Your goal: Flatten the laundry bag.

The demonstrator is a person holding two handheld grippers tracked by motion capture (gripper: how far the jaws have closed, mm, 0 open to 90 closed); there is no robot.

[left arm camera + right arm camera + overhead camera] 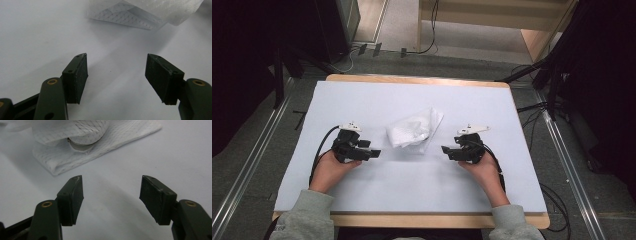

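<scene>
While both grippers rest low on the white tabletop [362, 100] with jaws spread wide and holding nothing, a crumpled white mesh pouch [414, 129] lies mid-table between them — near each, touching neither. It looks thin, soft and light, likely to sag and slip when lifted, so a flat edge is probably the best hold: the left gripper [373, 153] could pinch the corner facing it, and the right gripper [445, 149] the folded hem nearest it, just by the pale ring-shaped thing [80, 146] — unclear what — peeking from the folds.
</scene>
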